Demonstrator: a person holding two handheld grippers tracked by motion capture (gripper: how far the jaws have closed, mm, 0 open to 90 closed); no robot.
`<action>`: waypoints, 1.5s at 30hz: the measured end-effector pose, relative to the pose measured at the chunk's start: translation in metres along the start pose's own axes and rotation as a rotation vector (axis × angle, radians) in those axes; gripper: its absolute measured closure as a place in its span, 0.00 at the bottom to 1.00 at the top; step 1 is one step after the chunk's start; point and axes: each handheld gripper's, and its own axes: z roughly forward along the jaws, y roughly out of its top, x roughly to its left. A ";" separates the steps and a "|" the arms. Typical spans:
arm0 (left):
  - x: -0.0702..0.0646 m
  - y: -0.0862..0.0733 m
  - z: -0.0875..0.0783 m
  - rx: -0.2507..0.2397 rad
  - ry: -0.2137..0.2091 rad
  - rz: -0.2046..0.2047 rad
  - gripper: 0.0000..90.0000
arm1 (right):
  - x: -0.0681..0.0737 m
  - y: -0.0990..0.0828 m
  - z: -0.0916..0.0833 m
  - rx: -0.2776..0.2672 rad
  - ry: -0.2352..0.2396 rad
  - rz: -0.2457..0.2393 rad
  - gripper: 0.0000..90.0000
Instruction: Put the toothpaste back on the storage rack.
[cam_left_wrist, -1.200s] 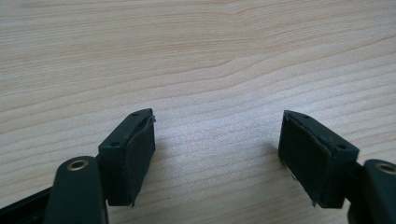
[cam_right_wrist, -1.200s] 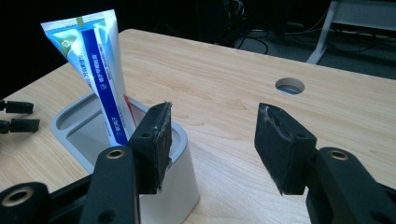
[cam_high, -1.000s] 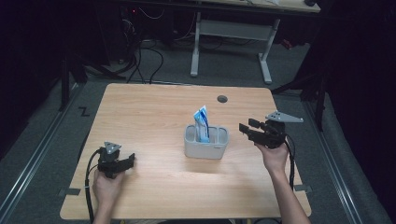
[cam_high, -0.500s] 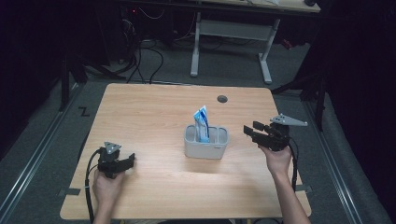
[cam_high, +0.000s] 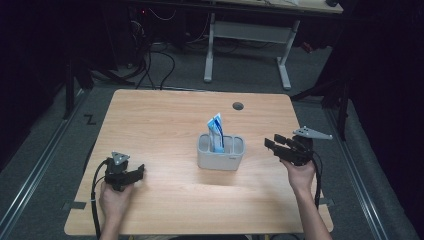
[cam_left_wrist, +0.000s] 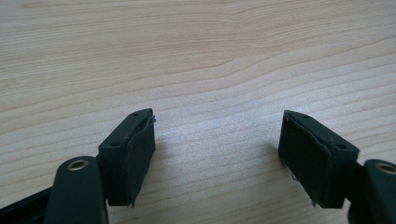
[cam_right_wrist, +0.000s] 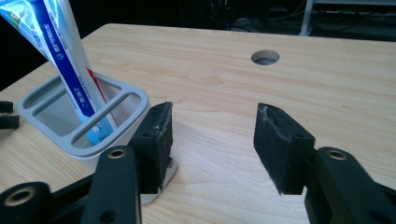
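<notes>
Lately the empty, wide-open right gripper (cam_high: 272, 145) is drawn back from the holder (cam_high: 220, 152); the left gripper (cam_high: 140, 170) is kept open, lower left.

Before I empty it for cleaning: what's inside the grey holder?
A blue-and-white tube stands tilted in a slot of the grey holder, top sticking out. The holder's walls hide its bottom and the tube's foot.
</notes>
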 end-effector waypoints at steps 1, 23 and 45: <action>0.000 0.000 0.000 0.000 0.000 0.000 0.31 | -0.001 -0.002 0.000 0.003 -0.002 -0.001 0.54; 0.000 0.000 0.000 0.000 0.000 0.000 0.31 | -0.018 -0.025 -0.007 0.016 -0.021 0.081 0.55; 0.000 0.000 0.000 0.000 0.001 0.000 0.31 | -0.028 -0.049 -0.003 0.050 -0.072 0.098 0.55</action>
